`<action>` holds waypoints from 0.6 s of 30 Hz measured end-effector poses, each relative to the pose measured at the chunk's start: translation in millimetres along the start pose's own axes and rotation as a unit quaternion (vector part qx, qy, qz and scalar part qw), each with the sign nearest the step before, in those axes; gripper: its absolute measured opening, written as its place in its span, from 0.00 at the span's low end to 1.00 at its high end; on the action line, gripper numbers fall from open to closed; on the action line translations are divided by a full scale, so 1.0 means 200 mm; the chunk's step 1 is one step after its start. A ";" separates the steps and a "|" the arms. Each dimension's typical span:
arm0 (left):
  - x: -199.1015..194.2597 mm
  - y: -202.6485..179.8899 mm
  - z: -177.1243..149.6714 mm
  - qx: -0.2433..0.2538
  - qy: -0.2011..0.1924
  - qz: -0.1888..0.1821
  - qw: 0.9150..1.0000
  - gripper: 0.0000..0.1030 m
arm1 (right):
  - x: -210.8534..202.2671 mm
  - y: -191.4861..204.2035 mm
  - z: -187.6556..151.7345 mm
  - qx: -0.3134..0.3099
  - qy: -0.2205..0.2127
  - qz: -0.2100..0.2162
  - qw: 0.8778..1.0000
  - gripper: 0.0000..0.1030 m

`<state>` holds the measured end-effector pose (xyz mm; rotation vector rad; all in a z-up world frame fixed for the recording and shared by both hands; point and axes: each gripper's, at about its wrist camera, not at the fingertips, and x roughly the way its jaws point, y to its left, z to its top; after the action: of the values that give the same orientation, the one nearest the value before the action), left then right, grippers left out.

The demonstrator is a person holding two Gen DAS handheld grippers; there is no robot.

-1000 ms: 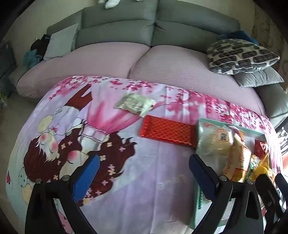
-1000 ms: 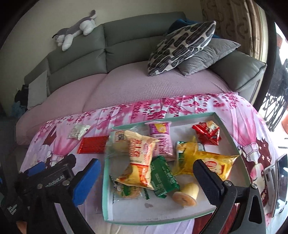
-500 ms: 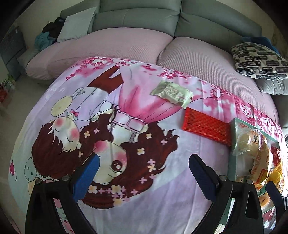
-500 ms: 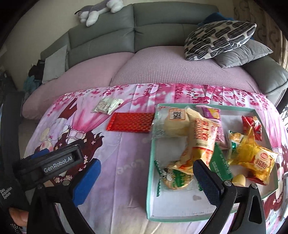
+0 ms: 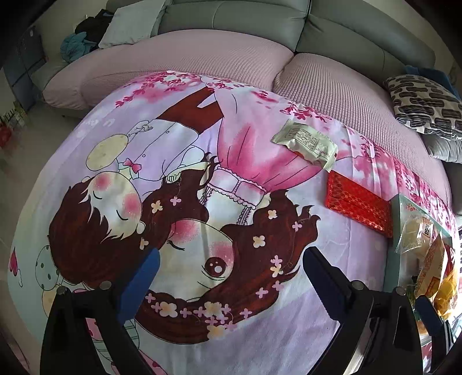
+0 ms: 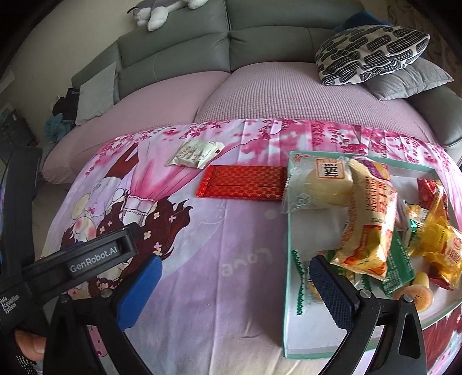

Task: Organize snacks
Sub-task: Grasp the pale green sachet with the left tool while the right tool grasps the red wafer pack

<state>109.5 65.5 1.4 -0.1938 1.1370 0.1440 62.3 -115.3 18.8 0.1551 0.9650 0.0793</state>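
Observation:
A pale green tray (image 6: 289, 291) on the cartoon-print cloth holds several snack packs, among them a yellow pack (image 6: 368, 228) and a clear-wrapped bun (image 6: 320, 184). Left of the tray lies a red patterned pack (image 6: 244, 186) (image 5: 358, 206), and beyond it a white sachet (image 6: 195, 153) (image 5: 307, 144). My left gripper (image 5: 228, 277) hovers open over the cloth, well short of both loose packs. My right gripper (image 6: 235, 285) is open too, its right finger over the tray's near left corner. Neither holds anything.
A grey sofa with a pink cover (image 6: 260, 92) runs behind the cloth. A patterned cushion (image 6: 369, 52) and a grey one (image 6: 404, 82) sit at the right, a plush toy (image 6: 157, 11) on the backrest. Floor and clutter (image 5: 17, 121) lie left. A hand (image 6: 29, 346) holds the left gripper.
Both grippers have swung left: the tray slid toward the right edge in each view, and the loose red pack and sachet now sit nearer the right. Both stayed open.

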 end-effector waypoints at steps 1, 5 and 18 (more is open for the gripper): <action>0.00 0.01 0.00 -0.002 0.000 -0.003 1.000 0.96 | 0.00 0.01 0.00 -0.002 -0.003 0.002 1.000 1.00; 0.01 0.05 0.05 -0.015 0.001 -0.016 1.000 0.96 | 0.01 0.01 0.02 0.003 -0.010 0.015 1.000 1.00; 0.09 -0.04 0.36 0.084 0.034 -0.054 0.994 0.96 | -0.04 0.03 0.33 -0.020 -0.003 0.025 0.999 0.94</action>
<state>182.9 75.4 14.9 -0.1104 1.1970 -0.0549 111.7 -116.7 63.4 0.1430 0.9539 0.1431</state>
